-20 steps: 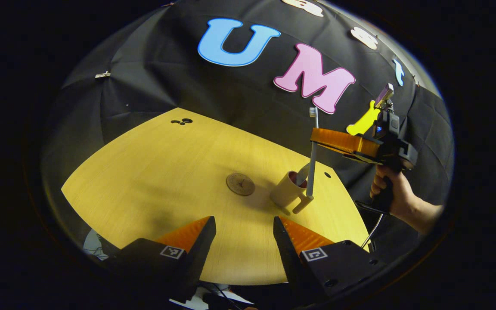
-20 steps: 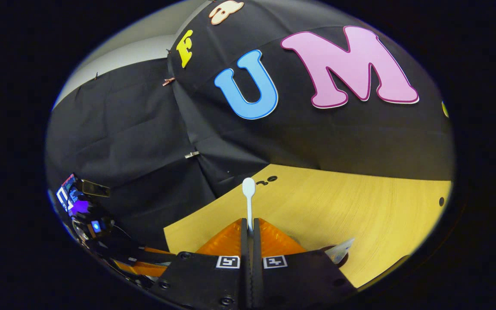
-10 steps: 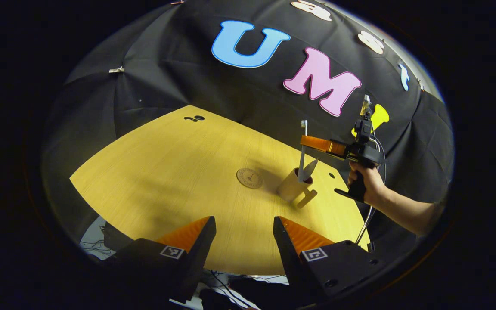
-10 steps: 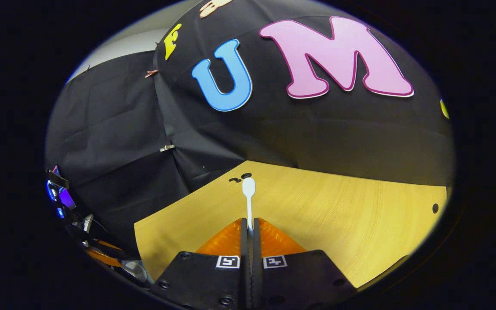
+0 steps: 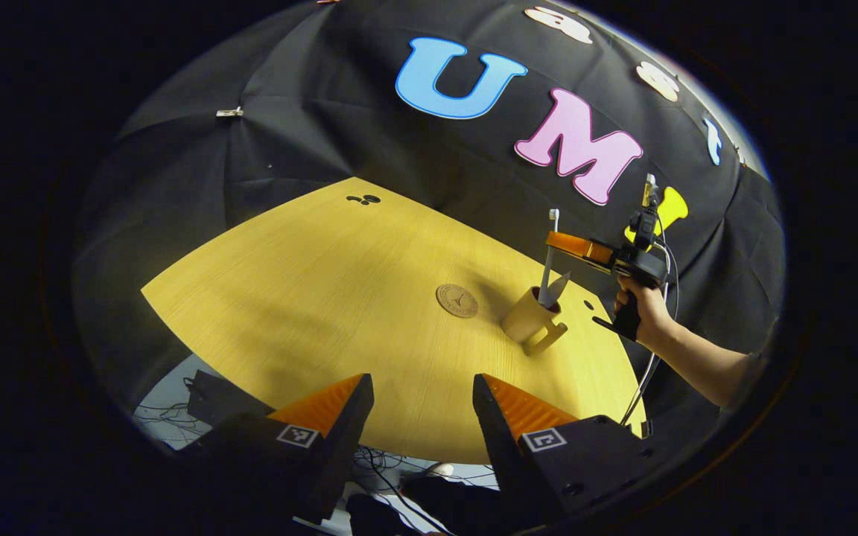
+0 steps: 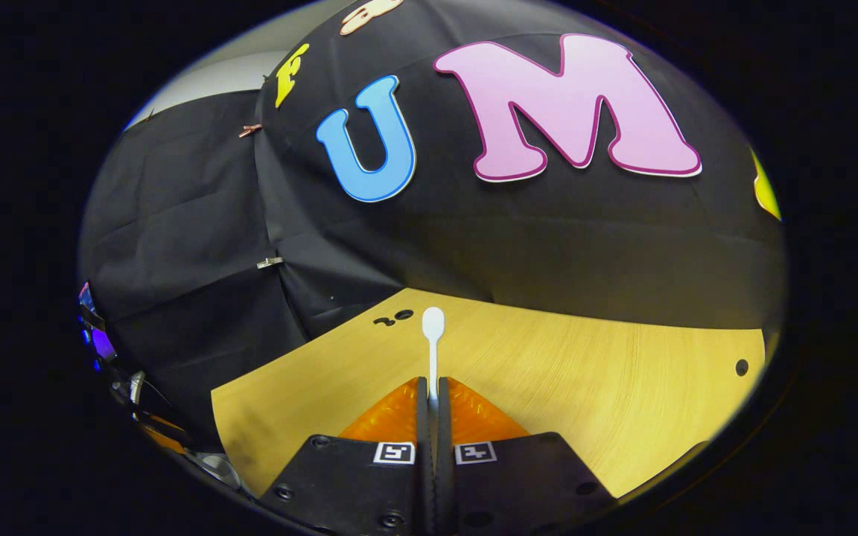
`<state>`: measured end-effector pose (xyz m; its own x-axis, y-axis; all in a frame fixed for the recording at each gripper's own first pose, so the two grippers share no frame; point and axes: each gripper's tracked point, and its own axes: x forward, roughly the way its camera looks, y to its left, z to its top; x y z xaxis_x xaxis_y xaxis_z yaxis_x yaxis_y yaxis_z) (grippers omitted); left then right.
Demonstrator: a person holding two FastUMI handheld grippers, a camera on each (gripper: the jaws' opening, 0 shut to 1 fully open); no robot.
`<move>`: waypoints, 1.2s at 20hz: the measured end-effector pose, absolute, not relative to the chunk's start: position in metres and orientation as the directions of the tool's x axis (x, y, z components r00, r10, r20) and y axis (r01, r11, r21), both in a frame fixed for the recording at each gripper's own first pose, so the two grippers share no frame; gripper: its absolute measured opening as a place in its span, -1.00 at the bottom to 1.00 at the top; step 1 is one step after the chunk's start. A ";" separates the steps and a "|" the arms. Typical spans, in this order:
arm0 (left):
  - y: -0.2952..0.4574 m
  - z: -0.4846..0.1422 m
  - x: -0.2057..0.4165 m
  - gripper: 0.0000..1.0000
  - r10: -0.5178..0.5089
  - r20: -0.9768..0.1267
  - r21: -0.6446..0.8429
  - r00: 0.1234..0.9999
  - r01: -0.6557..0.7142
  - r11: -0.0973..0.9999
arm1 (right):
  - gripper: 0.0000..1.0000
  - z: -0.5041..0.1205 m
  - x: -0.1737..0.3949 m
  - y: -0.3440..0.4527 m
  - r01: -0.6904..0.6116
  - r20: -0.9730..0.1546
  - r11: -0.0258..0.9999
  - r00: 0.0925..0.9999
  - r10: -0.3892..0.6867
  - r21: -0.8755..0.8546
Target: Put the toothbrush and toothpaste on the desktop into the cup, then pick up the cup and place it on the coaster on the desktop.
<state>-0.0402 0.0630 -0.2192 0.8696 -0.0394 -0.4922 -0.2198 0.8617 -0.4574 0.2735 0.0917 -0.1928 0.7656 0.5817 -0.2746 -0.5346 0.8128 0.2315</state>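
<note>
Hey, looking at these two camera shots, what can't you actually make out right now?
- Toothbrush lower end: left gripper view, hidden inside the cup, so whether it touches bottom is unclear.
- Toothpaste: same view, only its top pokes above the rim; too small for detail.
- Coaster: its printed mark is too small to read.
- Toothbrush handle: right gripper view, hidden between the right gripper fingers.
- Left gripper: rear body cut off by the picture's edge.

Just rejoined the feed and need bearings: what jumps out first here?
The right gripper is shut on the toothbrush, held upright with its lower end in the cup beside the toothpaste. The round coaster lies bare just left of the cup. The left gripper hangs back near the table's near edge, jaws open.
</note>
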 end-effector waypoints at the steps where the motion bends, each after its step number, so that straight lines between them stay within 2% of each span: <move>1: 0.063 -0.219 -0.041 0.68 -0.035 -0.490 -0.459 0.871 -0.224 0.860 | -0.90 -0.193 0.274 0.092 -0.539 -0.272 0.811 0.765 0.584 0.225; 13: 0.051 -0.222 -0.037 0.68 -0.047 -0.495 -0.456 0.867 -0.213 0.864 | -0.88 -0.211 0.269 0.085 -0.556 -0.322 0.821 0.759 0.566 0.131; 24: 0.056 -0.210 -0.026 0.68 -0.063 -0.470 -0.467 0.880 -0.187 0.864 | -0.75 -0.194 0.247 0.073 -0.538 -0.325 0.825 0.759 0.564 0.173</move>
<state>-0.0260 0.0562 -0.2103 0.8803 -0.0633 -0.4702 -0.1874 0.8641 -0.4672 0.2470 0.0733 -0.1937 0.7593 0.5639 -0.3247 -0.5383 0.8247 0.1734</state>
